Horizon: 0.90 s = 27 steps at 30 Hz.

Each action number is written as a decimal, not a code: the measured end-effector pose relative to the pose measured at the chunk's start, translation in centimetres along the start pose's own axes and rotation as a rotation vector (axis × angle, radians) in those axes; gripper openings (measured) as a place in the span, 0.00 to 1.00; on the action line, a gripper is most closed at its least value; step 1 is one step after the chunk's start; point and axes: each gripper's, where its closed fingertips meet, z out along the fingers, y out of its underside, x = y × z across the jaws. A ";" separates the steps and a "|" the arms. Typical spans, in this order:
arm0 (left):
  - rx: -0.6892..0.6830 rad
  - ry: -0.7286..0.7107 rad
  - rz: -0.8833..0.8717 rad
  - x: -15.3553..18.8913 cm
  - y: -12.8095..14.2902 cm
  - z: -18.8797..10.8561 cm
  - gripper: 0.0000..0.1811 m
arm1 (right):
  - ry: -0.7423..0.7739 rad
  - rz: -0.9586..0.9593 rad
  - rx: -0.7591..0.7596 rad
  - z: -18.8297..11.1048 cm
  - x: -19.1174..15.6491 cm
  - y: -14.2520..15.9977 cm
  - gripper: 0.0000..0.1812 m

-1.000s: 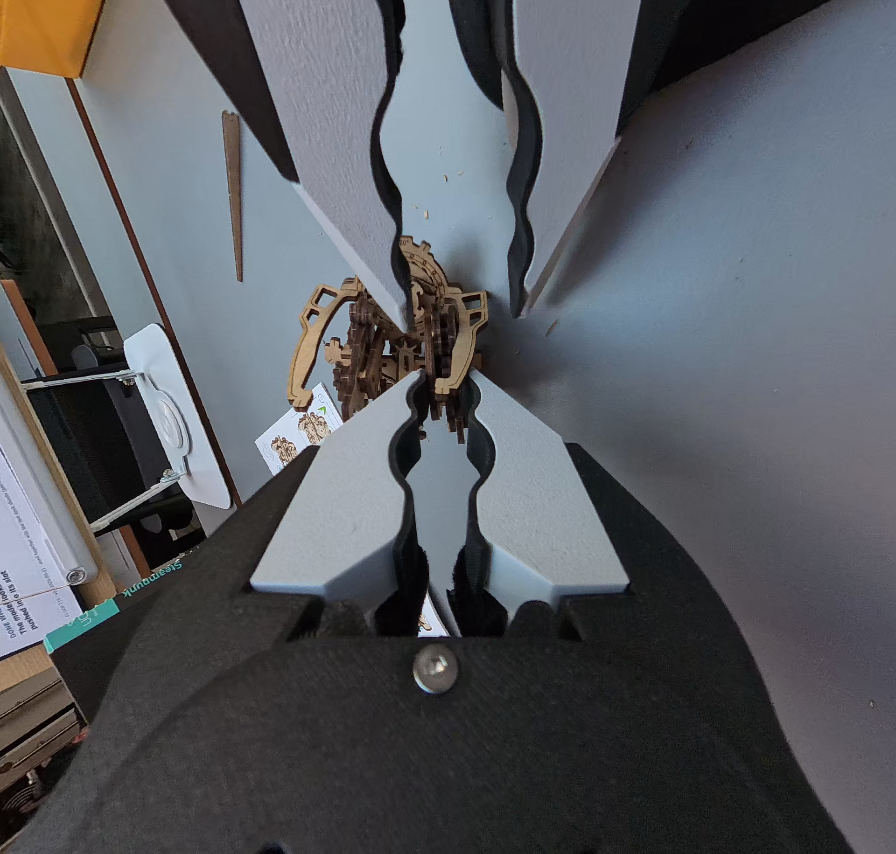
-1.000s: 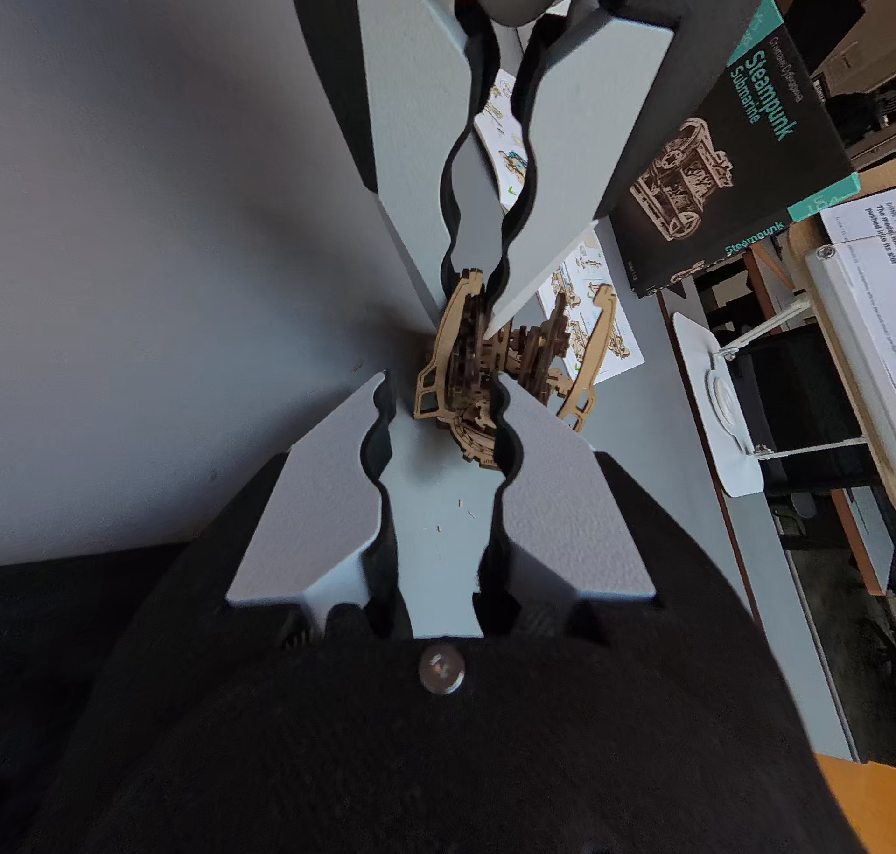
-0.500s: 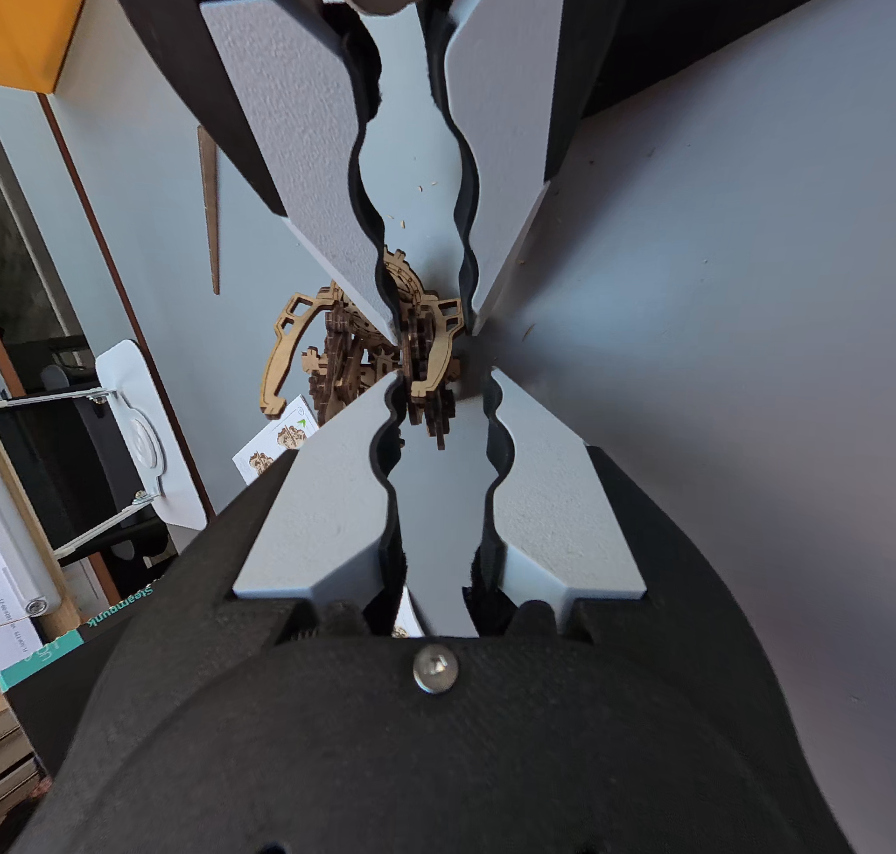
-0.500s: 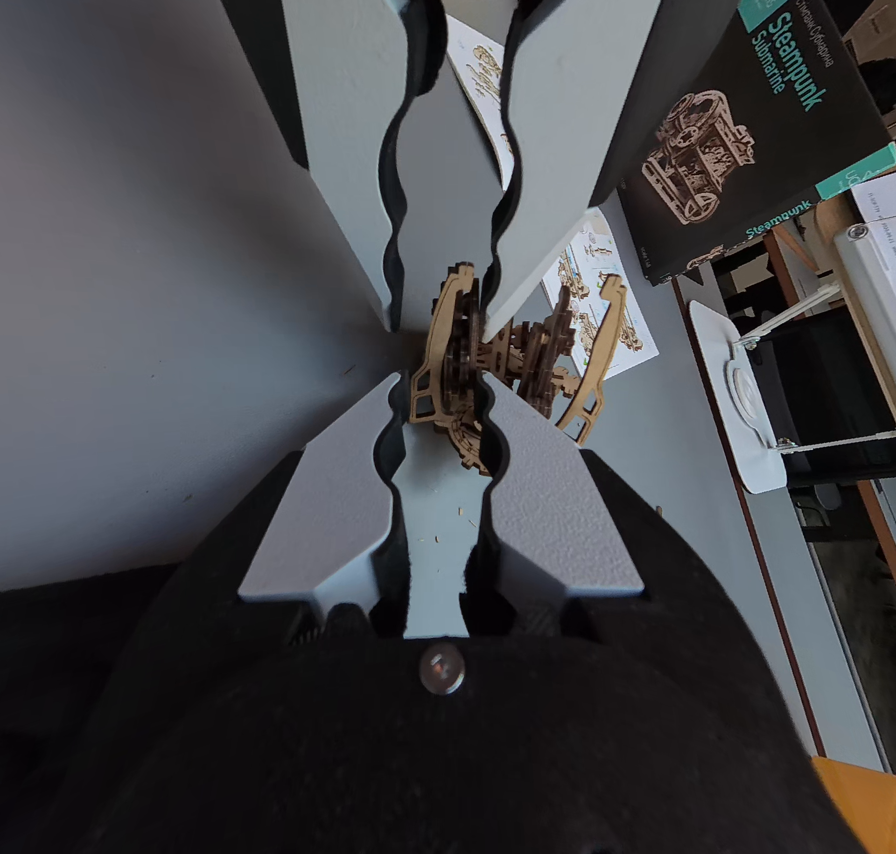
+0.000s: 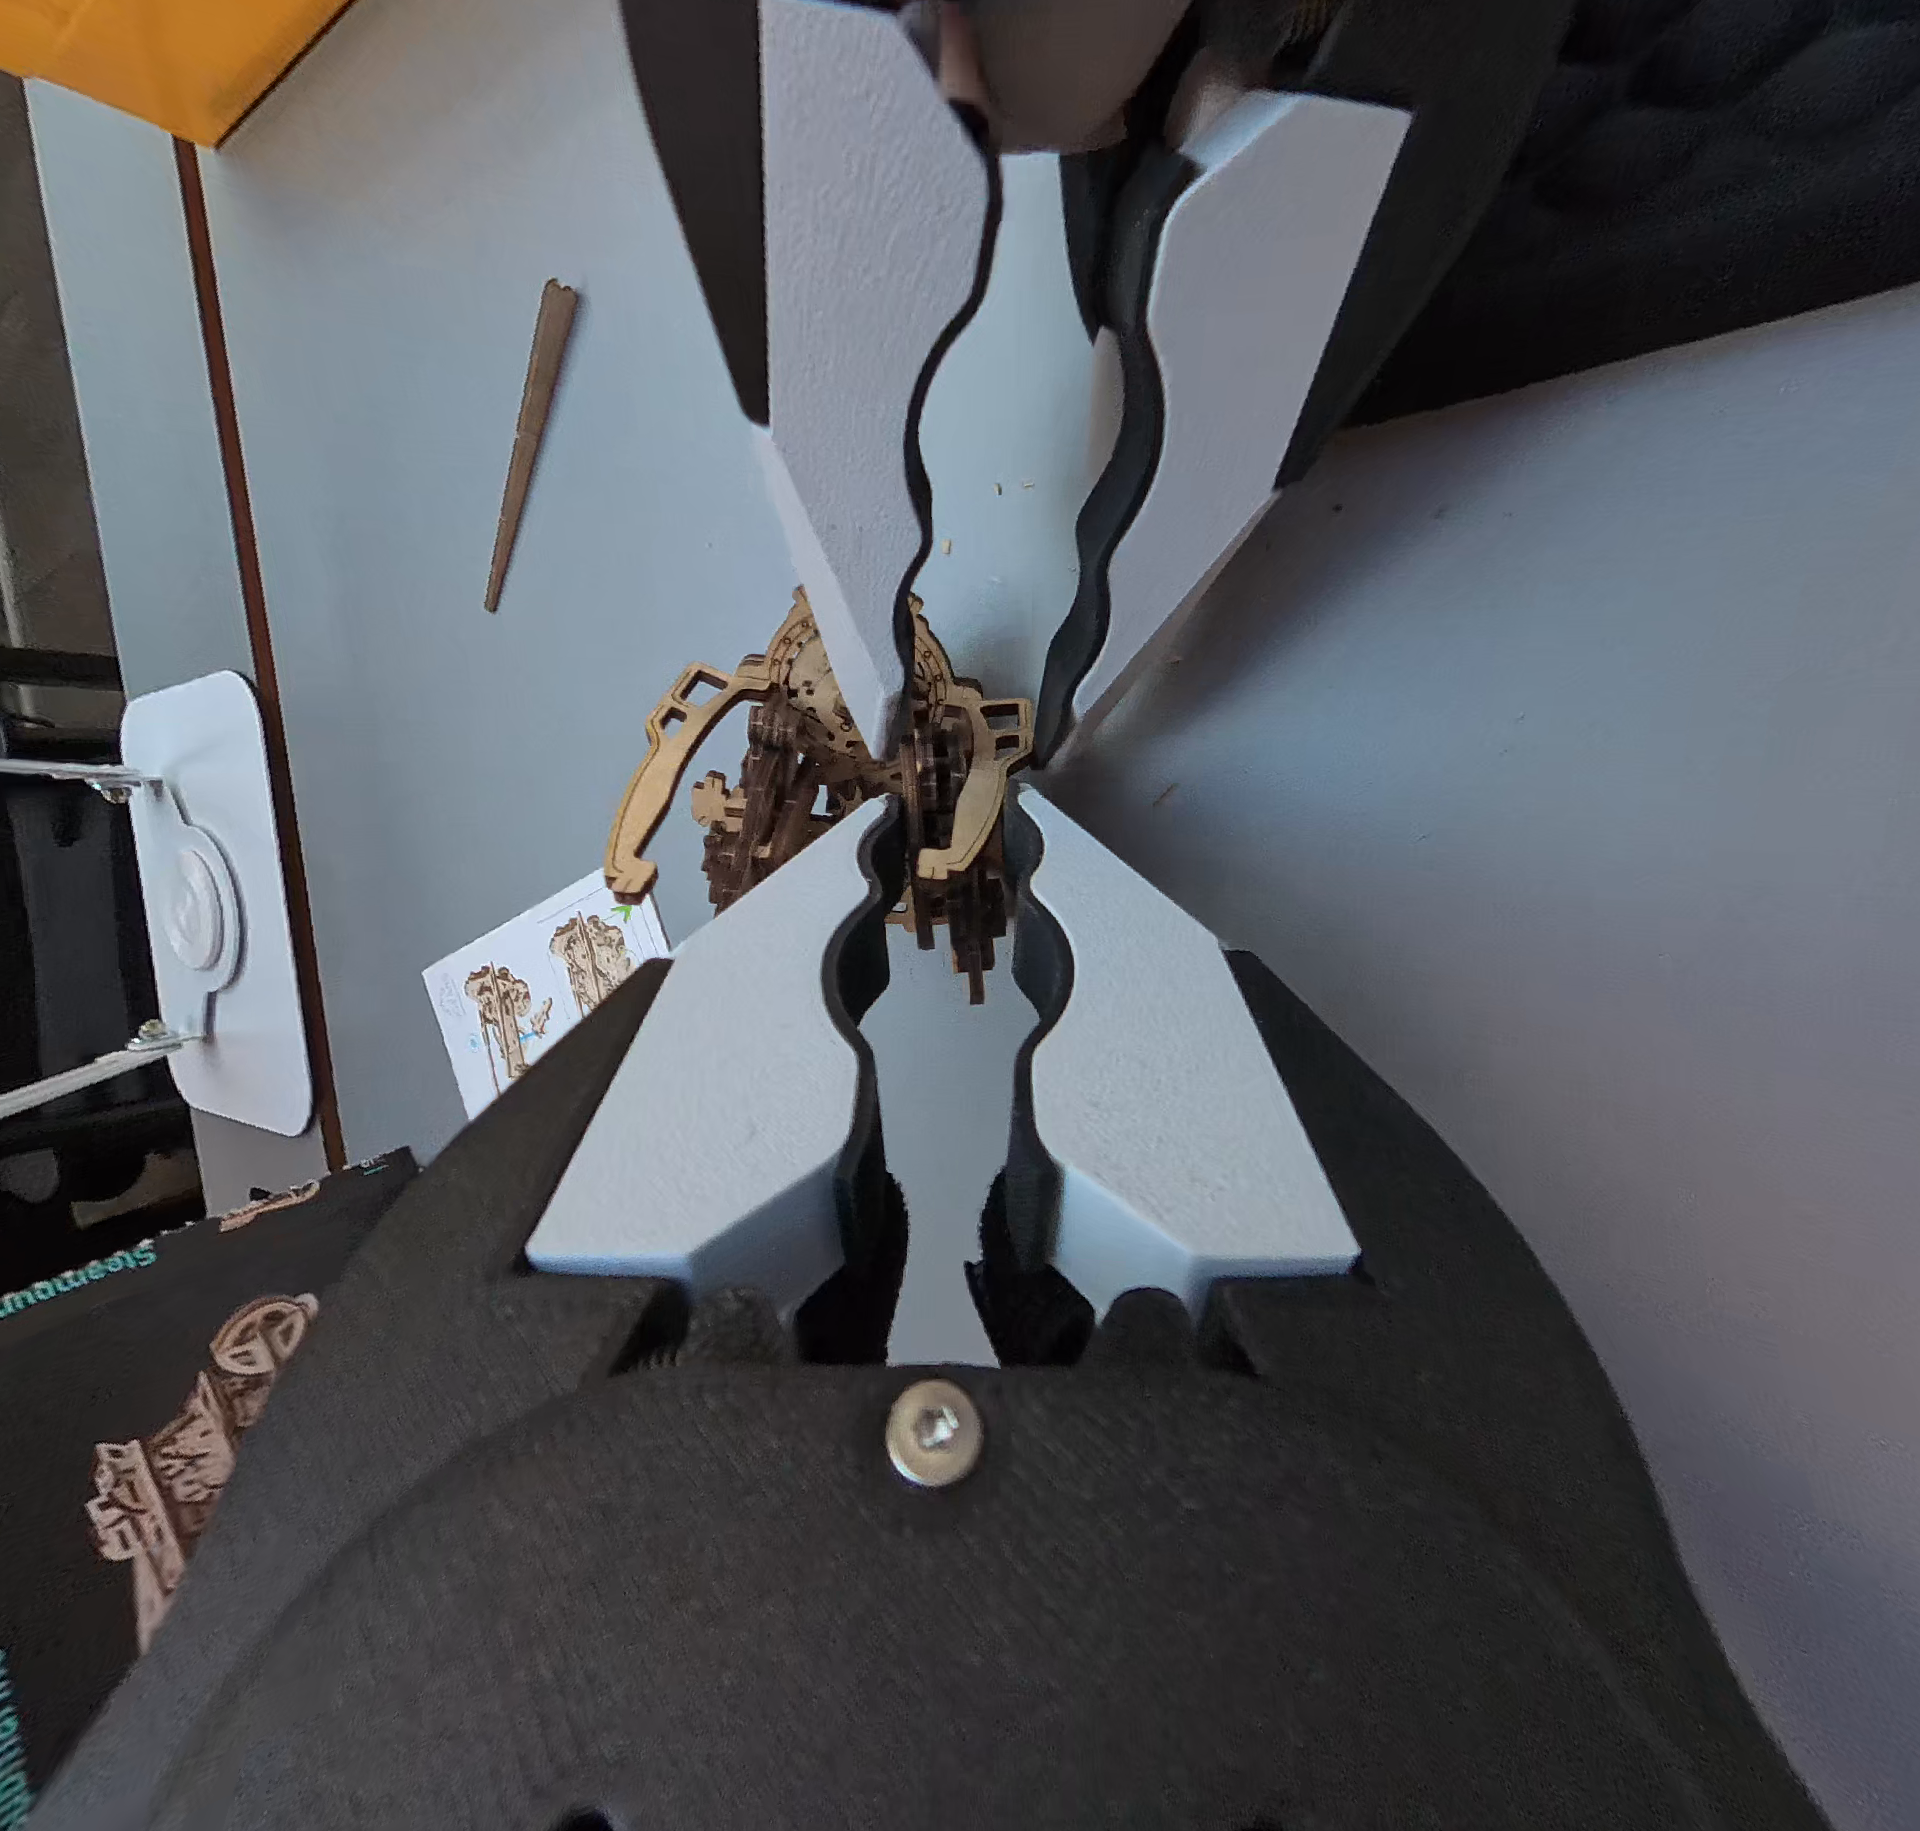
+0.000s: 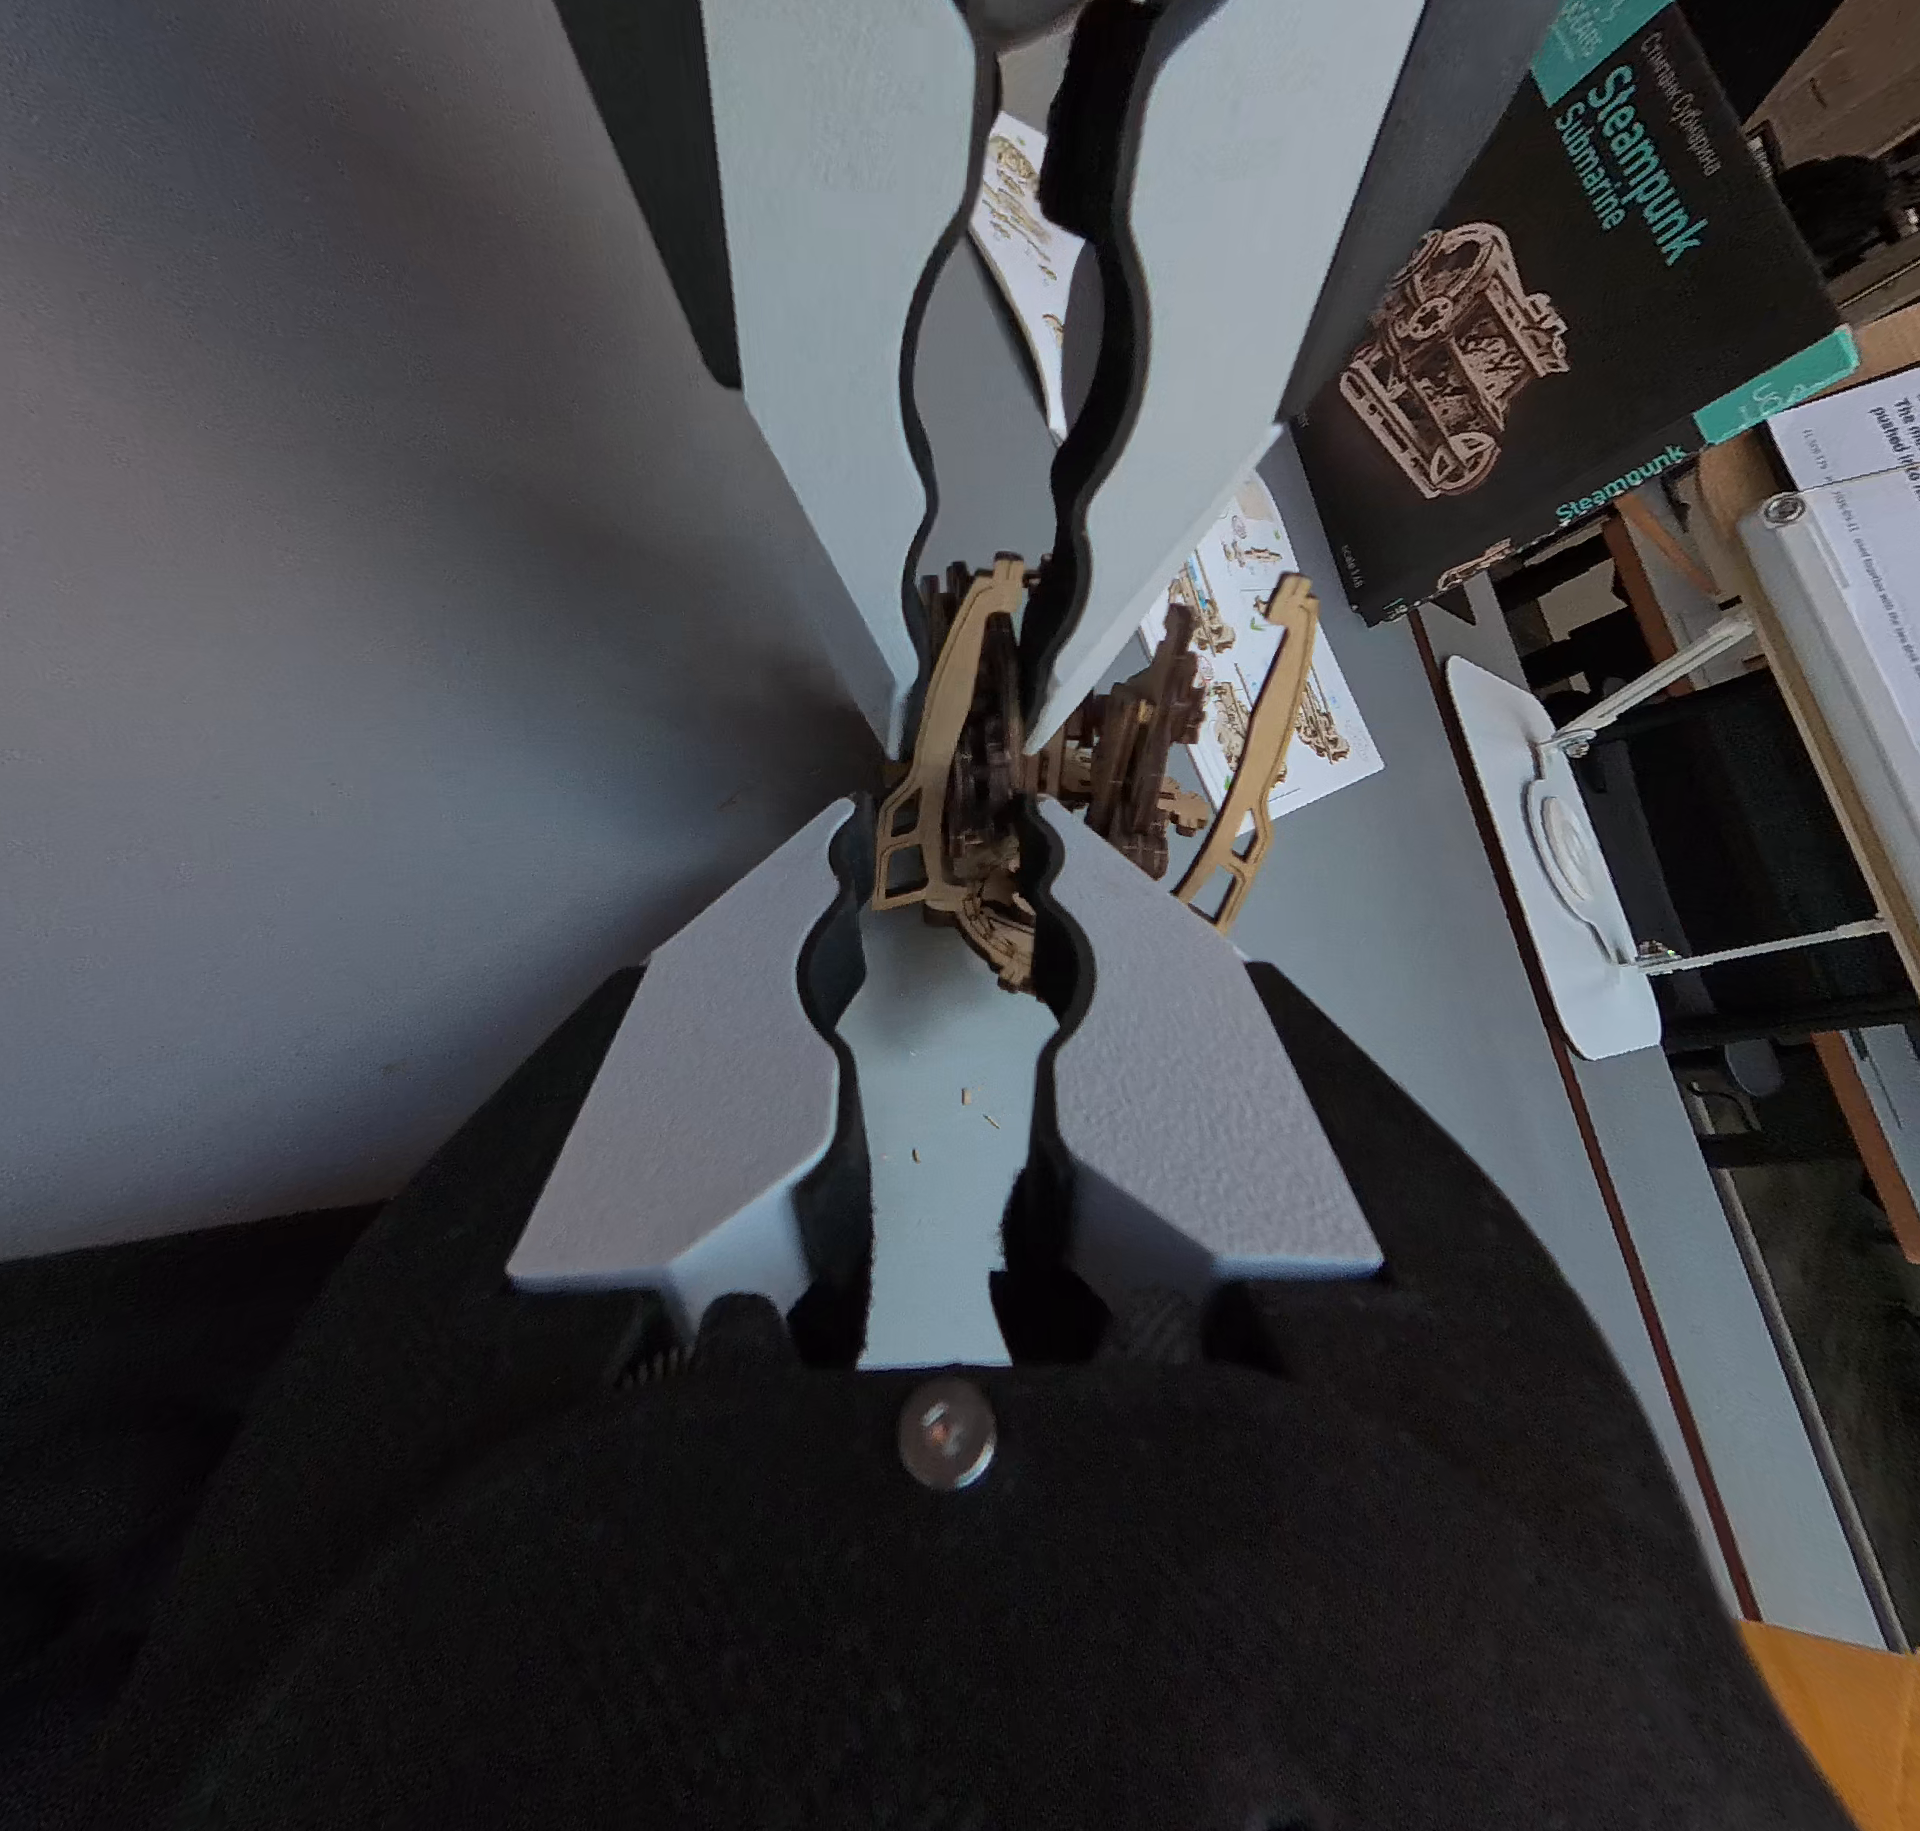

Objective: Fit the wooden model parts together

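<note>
The laser-cut light-brown wooden model assembly of gears and curved frame pieces (image 5: pixel 883 794) sits over the pale grey-blue table top (image 5: pixel 1507 846), between the two tools, which meet tip to tip from opposite ends. In the left wrist view, the left gripper (image 5: pixel 951 815), with grey wedge-shaped fingers and wavy black pads, enters from 6 o'clock; its fingers stand a small way apart with one frame end of the assembly between the tips, the pads lying against the wood on both sides as far as can be judged. In the same view the right gripper (image 5: pixel 966 732) enters from 12 o'clock, its fingers likewise a small way apart, the tips straddling the toothed ring end of the assembly. The right wrist view confirms this: the right gripper (image 6: pixel 945 825) at 6 o'clock has the curved frame piece between its tips, and the left gripper (image 6: pixel 961 711) comes down from 12 o'clock onto the same part of the wooden model assembly (image 6: pixel 1091 773). Whether either one presses firmly cannot be told. A loose, slim, tapered brown wooden strip (image 5: pixel 530 441) lies on the table at 10 o'clock of the assembly in the left view. A white printed instruction sheet (image 5: pixel 540 981) lies at 8 o'clock, partly under the model. A black box with teal bands and a model picture (image 6: pixel 1569 275) lies at 2 o'clock in the right view.
</note>
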 end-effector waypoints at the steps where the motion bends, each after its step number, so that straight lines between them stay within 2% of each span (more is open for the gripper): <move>1: 0.012 0.001 -0.037 -0.2 0.1 -0.1 0.09 | 0.013 -0.005 0.019 -0.2 0.2 -0.2 0.15; 5: 0.071 0.004 -0.233 -1.3 1.0 -0.7 0.09 | 0.110 0.022 0.076 -1.7 2.1 -0.8 0.26; 9: 0.158 0.046 -0.514 -2.5 1.8 -1.2 0.09 | 0.233 0.004 0.130 -3.3 3.9 -1.9 0.35; 14: 0.250 0.102 -0.742 -3.7 2.5 -1.6 0.09 | 0.236 -0.041 0.075 -2.0 3.4 -2.0 0.47; 22: 0.288 0.130 -0.816 -4.4 3.5 -1.9 0.09 | 0.211 -0.101 -0.033 0.9 3.1 -1.0 0.48; 27: 0.315 0.143 -0.861 -4.9 4.3 -2.3 0.09 | 0.220 -0.106 0.006 1.8 4.3 -1.2 0.40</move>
